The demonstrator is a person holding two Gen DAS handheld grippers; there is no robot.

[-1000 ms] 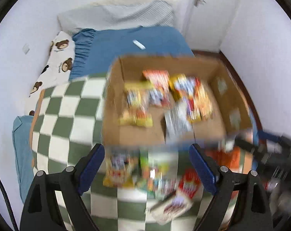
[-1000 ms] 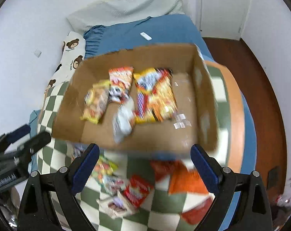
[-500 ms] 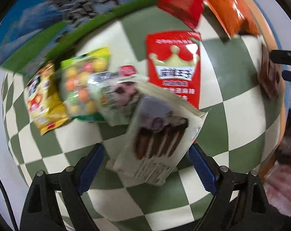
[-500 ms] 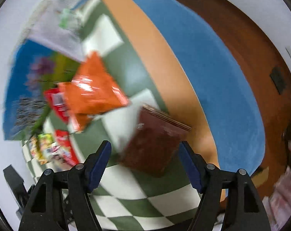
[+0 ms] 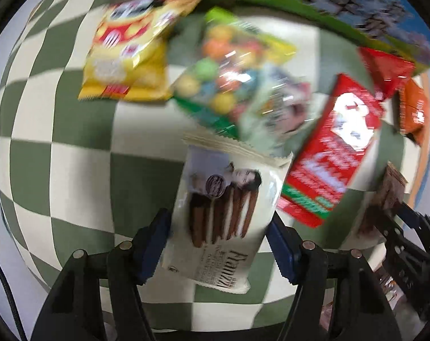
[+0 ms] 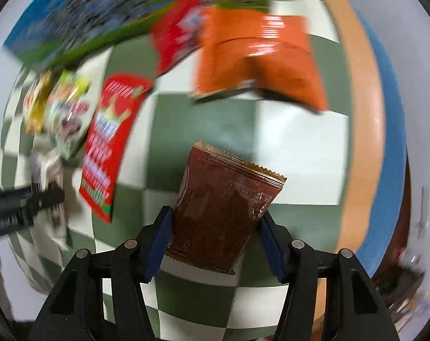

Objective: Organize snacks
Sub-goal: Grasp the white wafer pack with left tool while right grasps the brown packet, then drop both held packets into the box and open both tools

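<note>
Both grippers point down at a green-and-white checked cloth [image 5: 72, 153]. White wafer packet [image 5: 223, 213] reads "Franzzi" in dark script near its lower end, above small print too blurred to read; picture of brown-and-cream wafer sticks. Long axis runs away from the camera, crimped seam at the far end, tilted slightly right. Left gripper [image 5: 219, 244]: jaws have just been closing, blue pads against both long edges of the packet, clamped on it. Brown packet [image 6: 226, 213], gold zigzag seam at the far end, long axis also away from the camera, leaning right; no writing legible. Right gripper [image 6: 215, 244]: jaws just closing too, pads pressing its sides. Red packet [image 5: 331, 153] lies between the two, white characters and a crown shape, unreadable. Left view alone shows the yellow bag [image 5: 129, 48] clearly and the candy bag [image 5: 226, 74]. Right view alone shows the orange pouch [image 6: 257, 54] in full and the cloth's orange border [image 6: 365, 113].
</note>
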